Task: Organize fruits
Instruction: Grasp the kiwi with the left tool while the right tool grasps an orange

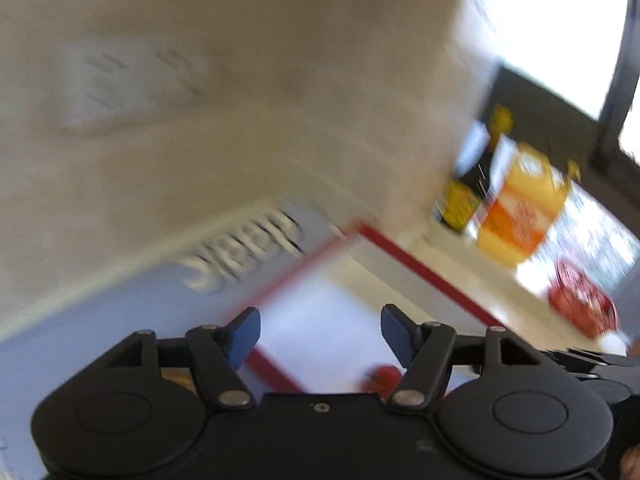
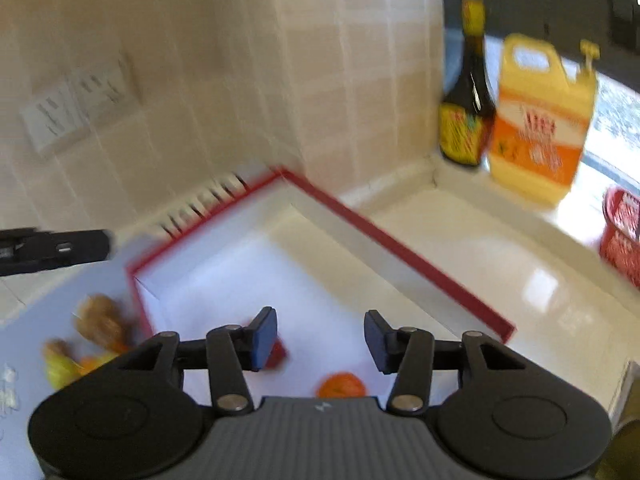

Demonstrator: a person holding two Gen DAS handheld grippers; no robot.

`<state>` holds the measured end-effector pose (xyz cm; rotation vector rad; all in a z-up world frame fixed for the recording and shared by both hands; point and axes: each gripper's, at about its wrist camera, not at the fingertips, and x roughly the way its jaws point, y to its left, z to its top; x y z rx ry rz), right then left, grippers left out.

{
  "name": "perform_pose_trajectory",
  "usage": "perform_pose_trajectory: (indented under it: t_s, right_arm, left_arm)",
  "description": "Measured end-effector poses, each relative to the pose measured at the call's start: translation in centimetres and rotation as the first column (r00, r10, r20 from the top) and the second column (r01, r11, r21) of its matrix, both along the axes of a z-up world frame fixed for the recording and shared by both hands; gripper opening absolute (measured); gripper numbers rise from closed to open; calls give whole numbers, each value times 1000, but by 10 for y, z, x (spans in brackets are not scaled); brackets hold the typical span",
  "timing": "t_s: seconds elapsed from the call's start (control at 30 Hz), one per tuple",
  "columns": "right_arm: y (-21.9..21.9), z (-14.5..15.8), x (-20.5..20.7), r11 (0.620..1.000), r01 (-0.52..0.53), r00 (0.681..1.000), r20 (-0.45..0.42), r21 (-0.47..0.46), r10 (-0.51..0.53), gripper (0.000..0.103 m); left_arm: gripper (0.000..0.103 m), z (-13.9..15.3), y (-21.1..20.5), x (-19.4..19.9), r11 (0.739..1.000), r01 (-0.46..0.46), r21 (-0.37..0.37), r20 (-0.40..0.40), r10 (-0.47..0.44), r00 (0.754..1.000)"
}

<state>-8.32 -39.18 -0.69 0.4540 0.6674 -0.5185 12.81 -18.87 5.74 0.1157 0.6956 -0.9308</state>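
Observation:
A white box with a red rim lies open on the counter. Inside it are an orange fruit and a red fruit. My right gripper hangs open above them, nothing between its blue pads. Left of the box, on a pale blue surface, lie a brown fruit, a yellow-green pear and a small orange one. In the blurred left wrist view my left gripper is open and empty over the box's rim, with a red fruit just below its right finger.
A dark sauce bottle and a yellow oil jug stand in the counter's back corner. A red basket sits at the right edge. The tiled wall behind carries sockets. Pale lettering marks the blue surface.

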Motion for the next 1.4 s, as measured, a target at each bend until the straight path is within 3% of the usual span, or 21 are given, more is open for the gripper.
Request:
perform_pose_trajectory:
  t_s: [0.1, 0.23, 0.33, 0.47, 0.6, 0.73, 1.13, 1.4]
  right_arm:
    - [19, 25, -1, 998, -63, 995, 83, 9, 63, 58]
    - [53, 47, 15, 984, -178, 974, 138, -11, 178, 68]
    - [79, 44, 30, 965, -262, 959, 111, -11, 262, 69]
    - [107, 23, 53, 935, -354, 935, -4, 23, 355, 69]
    - [133, 0, 72, 882, -472, 872, -146, -2, 467, 69]
    - [146, -14, 81, 858, -514, 842, -195, -8, 502, 69]
    - [145, -51, 101, 838, -541, 806, -240, 70, 541, 69]
    - [146, -60, 113, 829, -557, 797, -247, 56, 552, 69]
  left_arm:
    - [80, 27, 53, 10, 994, -107, -34, 50, 108, 993]
    - [81, 41, 114, 20, 968, -247, -46, 62, 250, 966]
    - [81, 28, 146, 26, 951, -309, -25, 7, 310, 951]
    - [82, -13, 167, 29, 959, -284, -19, -132, 279, 951]
    - [82, -61, 156, 29, 966, -257, -26, -289, 239, 927]
    - [82, -95, 136, 25, 972, -236, -9, -367, 216, 905]
    - [82, -137, 86, 38, 979, -201, 43, -496, 196, 846]
    - [82, -148, 77, 41, 980, -191, 53, -519, 190, 833]
